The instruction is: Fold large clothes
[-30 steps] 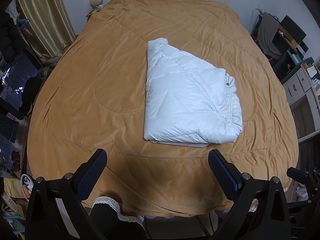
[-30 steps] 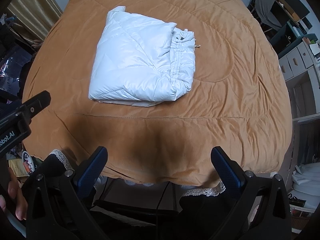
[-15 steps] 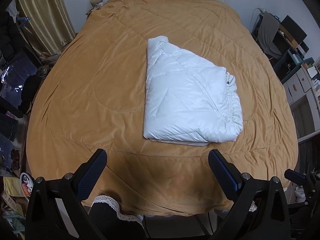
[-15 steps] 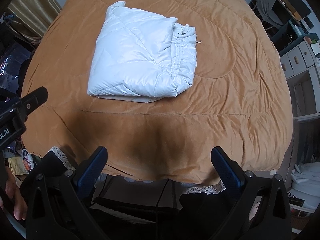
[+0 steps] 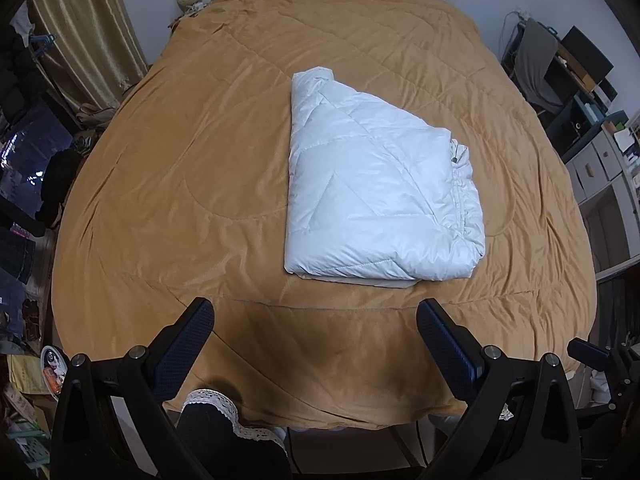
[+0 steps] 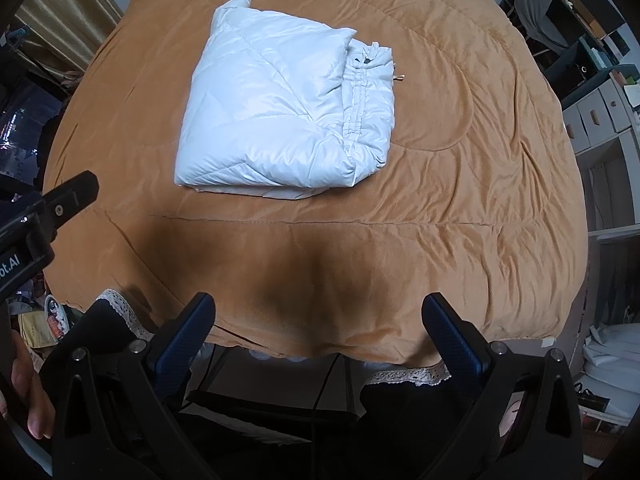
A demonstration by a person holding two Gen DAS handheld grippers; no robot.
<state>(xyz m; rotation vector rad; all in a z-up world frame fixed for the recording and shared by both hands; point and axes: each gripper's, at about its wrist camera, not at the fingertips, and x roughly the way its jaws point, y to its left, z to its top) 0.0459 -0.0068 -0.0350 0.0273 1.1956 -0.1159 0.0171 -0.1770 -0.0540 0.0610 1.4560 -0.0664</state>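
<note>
White puffer jacket (image 5: 380,196) is seen folded flat near the middle of the tan bedspread (image 5: 180,184), well beyond both claws. Left gripper (image 5: 314,320) and right gripper (image 6: 318,316) are held spread wide, empty, over the bedspread's near edge.

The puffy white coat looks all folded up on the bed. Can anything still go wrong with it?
Maybe. The coat is puffy and slippery-looking, and both grippers, left and right, are open and away from it, so nothing holds the top flap down; it might spring open. The zipper edge sticks out past the flap, so a later grab there could drag the fold apart.
</note>
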